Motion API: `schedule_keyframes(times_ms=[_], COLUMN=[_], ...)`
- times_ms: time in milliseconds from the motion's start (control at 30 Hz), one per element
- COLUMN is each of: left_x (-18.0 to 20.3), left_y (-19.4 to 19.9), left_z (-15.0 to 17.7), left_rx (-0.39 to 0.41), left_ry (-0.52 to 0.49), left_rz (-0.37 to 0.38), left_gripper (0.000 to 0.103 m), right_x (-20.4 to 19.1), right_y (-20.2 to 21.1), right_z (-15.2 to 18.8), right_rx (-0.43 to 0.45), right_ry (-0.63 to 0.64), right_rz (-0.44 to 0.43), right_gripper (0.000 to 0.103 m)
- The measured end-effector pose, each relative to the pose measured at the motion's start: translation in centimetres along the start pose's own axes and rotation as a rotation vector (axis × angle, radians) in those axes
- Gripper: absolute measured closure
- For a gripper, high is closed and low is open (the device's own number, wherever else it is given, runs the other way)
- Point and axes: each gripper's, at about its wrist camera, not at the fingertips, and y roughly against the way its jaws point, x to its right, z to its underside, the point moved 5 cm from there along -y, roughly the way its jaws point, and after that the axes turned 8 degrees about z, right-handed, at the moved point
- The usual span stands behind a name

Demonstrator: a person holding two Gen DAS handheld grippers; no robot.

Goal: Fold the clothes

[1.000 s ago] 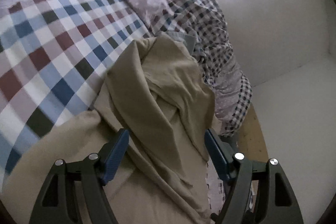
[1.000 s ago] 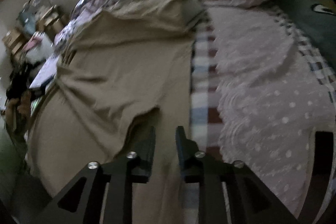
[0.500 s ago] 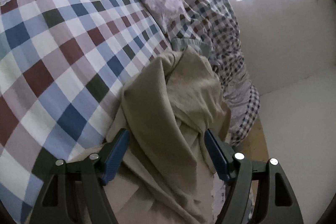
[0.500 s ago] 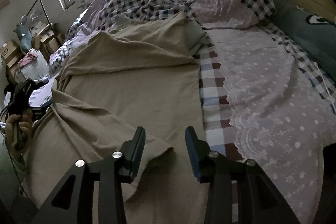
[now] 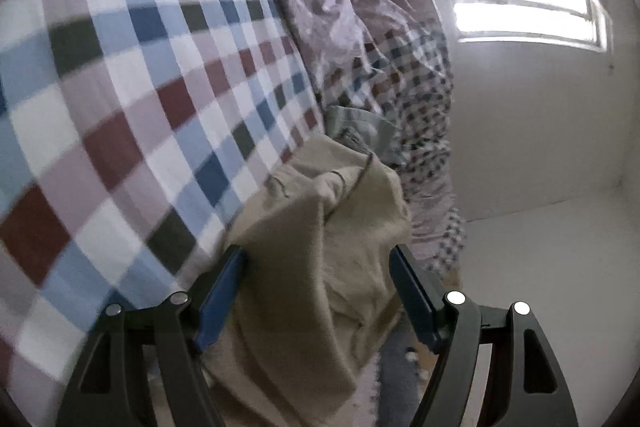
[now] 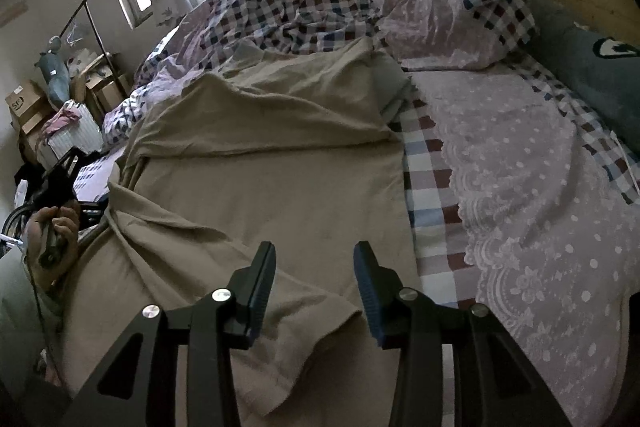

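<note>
While the beige garment (image 6: 256,195) lies spread on the checked bed (image 6: 428,195), the left gripper (image 5: 316,291) is spread around a bunched fold. Right gripper (image 6: 314,283) is spread over the near hem, likely to pinch it.

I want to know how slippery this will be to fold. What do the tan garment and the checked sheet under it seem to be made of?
The tan garment looks like soft matte woven cloth, maybe cotton: it drapes in loose folds with no shine. The checked sheet looks like printed matte cotton-type fabric lying flat, though blur hides its weave. The gripper fingers look like hard black plastic with blue ribbed pads.
</note>
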Motion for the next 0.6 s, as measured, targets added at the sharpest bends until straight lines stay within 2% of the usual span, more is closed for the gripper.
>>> schedule_keyframes(times_ms=[133,267,333,433,533,600], left_x=[-0.1,-0.7,-0.9,-0.8,0.0,0.8], left_y=[0.6,1.7,2.4,3.8,5.4,5.9], left_z=[-0.4,0.2,0.8,1.6,2.1,2.2], left_rx=[-0.001,0.001,0.001,0.006,0.018,0.004], left_ry=[-0.033,0.032,0.056,0.05,0.004,-0.063], left_rz=[-0.057,-0.014,-0.002,-0.03,-0.085,-0.153], left_gripper=[0.025,0.025,0.025,0.027,0.027,0.028], right_x=[-0.7,-1.5,-3.7,-8.0,-12.6,-15.8], right_y=[0.0,0.0,0.0,-0.3,-1.0,-1.6], right_z=[-0.2,-0.3,0.0,0.2,-0.1,-0.6], right_rx=[0.015,0.03,0.044,0.045,0.034,0.026], right_ry=[0.023,0.05,0.153,0.268,0.335,0.381], right_rz=[0.0,0.001,0.028,0.043,0.01,-0.021], right_gripper=[0.059,0.059,0.059,0.059,0.059,0.059])
